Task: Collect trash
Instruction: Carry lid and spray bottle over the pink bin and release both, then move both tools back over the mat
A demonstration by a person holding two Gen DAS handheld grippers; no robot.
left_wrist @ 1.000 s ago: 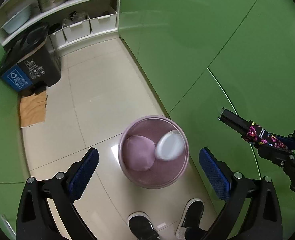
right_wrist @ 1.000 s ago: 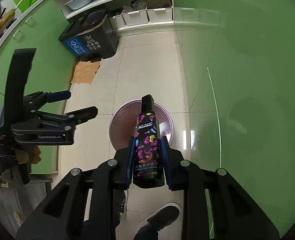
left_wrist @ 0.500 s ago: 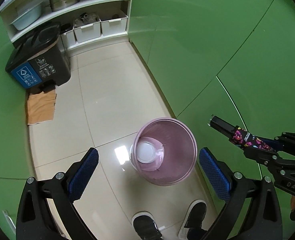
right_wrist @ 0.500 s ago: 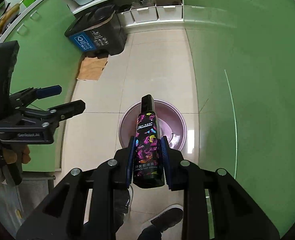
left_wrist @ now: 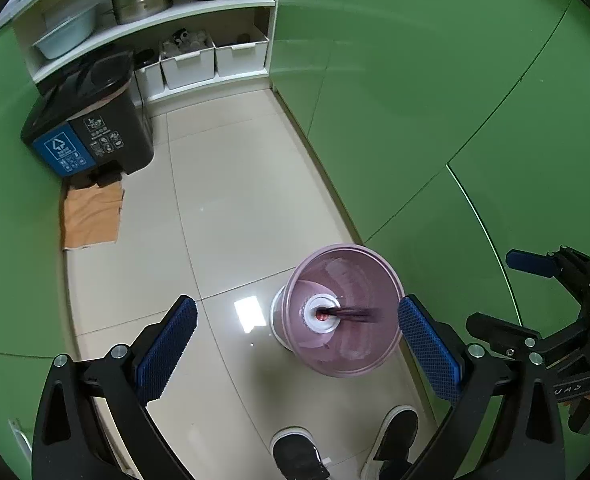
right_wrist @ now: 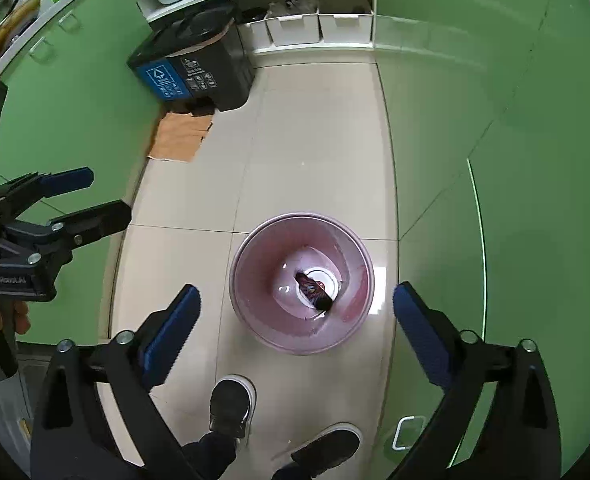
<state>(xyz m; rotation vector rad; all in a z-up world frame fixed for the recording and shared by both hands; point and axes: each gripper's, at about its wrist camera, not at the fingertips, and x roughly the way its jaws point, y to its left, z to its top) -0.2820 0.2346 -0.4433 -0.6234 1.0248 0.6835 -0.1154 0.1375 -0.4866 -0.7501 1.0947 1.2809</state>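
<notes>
A pink waste bin (left_wrist: 341, 364) stands on the tiled floor by the green cabinets; it also shows in the right wrist view (right_wrist: 255, 324). Inside it lie a white round lid (left_wrist: 310, 320) and the dark patterned bottle (right_wrist: 314, 289), which appears blurred in the left wrist view (left_wrist: 351, 313). My left gripper (left_wrist: 297, 350) is open and empty above and beside the bin. My right gripper (right_wrist: 295, 334) is open and empty directly above the bin. Each gripper shows in the other's view, the left (right_wrist: 71, 200) and the right (left_wrist: 511, 296).
A black and blue recycling bin (left_wrist: 85, 132) stands at the far left with flattened cardboard (left_wrist: 91, 218) in front of it. Shelves (left_wrist: 167, 20) hold pots and white boxes. Green cabinet doors (left_wrist: 415, 120) line the right. The person's shoes (right_wrist: 231, 404) are below the bin.
My right gripper has opened and let go of the bottle, which has dropped into the pink bin on top of the white lid. Both grippers have risen slightly.
</notes>
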